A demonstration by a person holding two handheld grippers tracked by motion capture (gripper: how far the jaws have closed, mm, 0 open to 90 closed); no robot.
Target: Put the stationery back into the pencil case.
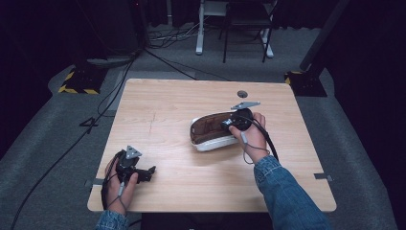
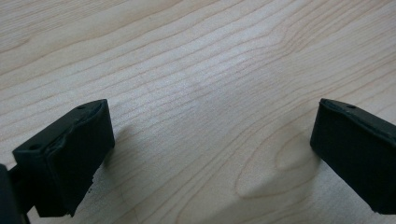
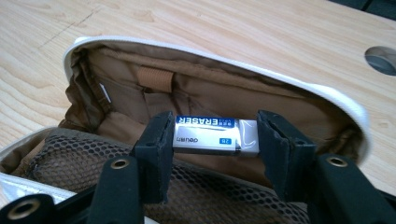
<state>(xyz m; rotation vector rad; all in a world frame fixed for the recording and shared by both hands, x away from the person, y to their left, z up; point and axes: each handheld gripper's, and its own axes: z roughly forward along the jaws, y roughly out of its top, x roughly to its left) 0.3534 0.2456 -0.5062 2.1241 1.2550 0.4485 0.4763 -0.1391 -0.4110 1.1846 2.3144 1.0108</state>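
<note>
With our right gripper clamped on the eraser inside the open pencil case near the table's right edge, we next release; left gripper idles agape.

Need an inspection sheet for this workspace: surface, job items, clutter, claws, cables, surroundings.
Surface: light wooden table, round hole near far edge.
Job items: open white pencil case, brown lining; Deli eraser above its opening.
Clutter: nothing seen.
Claws: right claw shut on the eraser; left claw open over bare wood.
Cables: black cables across the floor.
Surroundings: grey carpet, dark curtains, hazard-striped stand base.
</note>
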